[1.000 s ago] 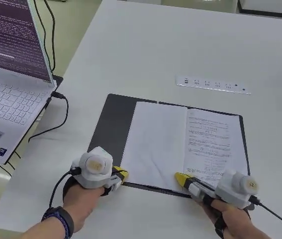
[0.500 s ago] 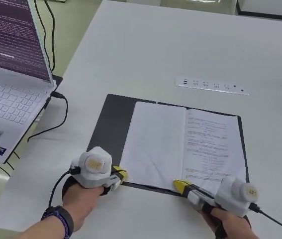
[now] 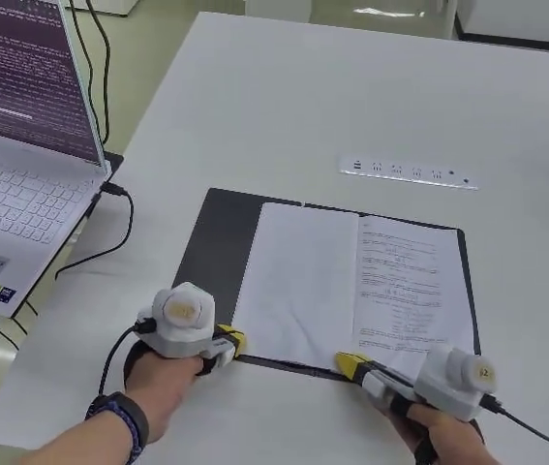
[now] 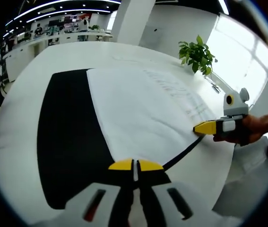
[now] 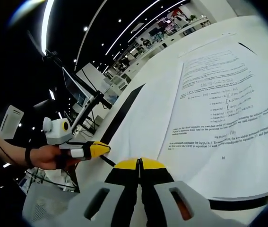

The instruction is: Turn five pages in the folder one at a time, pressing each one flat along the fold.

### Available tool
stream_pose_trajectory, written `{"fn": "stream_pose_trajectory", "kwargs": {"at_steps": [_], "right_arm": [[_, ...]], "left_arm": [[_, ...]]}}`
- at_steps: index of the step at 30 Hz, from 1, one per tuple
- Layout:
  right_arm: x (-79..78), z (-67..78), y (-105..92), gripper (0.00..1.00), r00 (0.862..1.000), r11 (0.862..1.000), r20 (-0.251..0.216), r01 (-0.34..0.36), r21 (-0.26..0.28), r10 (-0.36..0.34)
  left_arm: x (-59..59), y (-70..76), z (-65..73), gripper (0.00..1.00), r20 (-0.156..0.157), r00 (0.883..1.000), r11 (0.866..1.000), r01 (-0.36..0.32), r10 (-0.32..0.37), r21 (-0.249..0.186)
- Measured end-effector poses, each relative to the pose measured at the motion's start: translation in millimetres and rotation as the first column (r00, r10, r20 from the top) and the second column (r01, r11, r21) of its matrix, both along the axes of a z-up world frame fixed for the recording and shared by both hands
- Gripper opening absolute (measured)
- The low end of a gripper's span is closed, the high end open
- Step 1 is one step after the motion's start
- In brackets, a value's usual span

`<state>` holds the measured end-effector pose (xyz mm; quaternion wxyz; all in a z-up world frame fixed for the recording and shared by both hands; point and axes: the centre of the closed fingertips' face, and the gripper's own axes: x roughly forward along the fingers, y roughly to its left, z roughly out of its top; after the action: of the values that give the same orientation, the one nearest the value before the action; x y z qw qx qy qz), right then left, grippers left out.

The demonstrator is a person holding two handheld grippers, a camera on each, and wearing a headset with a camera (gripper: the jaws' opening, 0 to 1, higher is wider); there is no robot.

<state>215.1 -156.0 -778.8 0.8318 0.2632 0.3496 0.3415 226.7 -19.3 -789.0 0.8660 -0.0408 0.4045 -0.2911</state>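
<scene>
Sliding back toward the person over the last second, the right gripper [image 3: 349, 362] now has its yellow tips at the near edge of the folder [image 3: 218, 242] rather than over the paper. The left gripper [image 3: 230, 341] sits much as it did. Both tools are clenched: in each gripper view the tips meet with nothing seen between them, so neither grasps a page.

The folder lies open and flat on the table [image 3: 284, 97], straight ahead of both tools. Just beyond the left tips is the near corner of the blank page [image 3: 298, 281], with bare black cover to their left. Just beyond the right tips runs the fold [image 3: 356, 281], with the printed page [image 3: 410, 281] ahead and to their right.

Closed jaws give a blunt point, which suits rubbing a crease better than pinching would. The left tool probably stands guard at the corner so the turned sheet stays down, while the right one, at the fold's near end, looks to be finishing a pressing stroke. Whether either tip actually touches paper cannot be told
</scene>
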Motion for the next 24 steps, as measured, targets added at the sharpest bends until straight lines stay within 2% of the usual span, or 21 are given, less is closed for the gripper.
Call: {"fn": "stream_pose_trajectory", "kwargs": {"at_steps": [5, 9, 15, 18, 20, 24], "right_arm": [[0.1, 4.0, -2.2, 0.0, 1.0, 1.0, 0.003, 0.009, 0.001, -0.009], [-0.8, 15.7, -3.6, 0.08, 0.999, 1.0, 0.032, -0.012, -0.007, 0.012], [1.4, 25.5, -17.4, 0.13, 0.997, 0.999, 0.081, -0.014, -0.046, 0.017], [-2.1, 29.6, -23.6, 0.18, 0.993, 0.995, 0.111, -0.04, -0.092, 0.05], [-4.0, 33.9, -27.3, 0.2, 0.991, 0.994, 0.124, -0.042, -0.099, 0.054], [-5.6, 38.8, -40.3, 0.22, 0.986, 0.99, 0.152, -0.044, -0.133, 0.065]], "left_arm": [[-3.0, -3.4, 7.5, 0.08, 0.011, 1.0, 1.0, 0.013, -0.013, -0.006], [-4.7, -5.7, 21.9, 0.13, 0.04, 0.999, 1.0, 0.023, -0.023, -0.019], [-5.5, -5.0, 34.9, 0.19, 0.076, 0.996, 0.999, 0.05, -0.049, -0.01], [-7.5, -3.9, 42.8, 0.21, 0.091, 0.994, 0.998, 0.057, -0.057, -0.008], [-10.0, -2.3, 47.0, 0.23, 0.103, 0.993, 0.998, 0.063, -0.062, -0.005], [-15.1, -0.1, 49.5, 0.25, 0.112, 0.991, 0.998, 0.068, -0.068, -0.003]]}}
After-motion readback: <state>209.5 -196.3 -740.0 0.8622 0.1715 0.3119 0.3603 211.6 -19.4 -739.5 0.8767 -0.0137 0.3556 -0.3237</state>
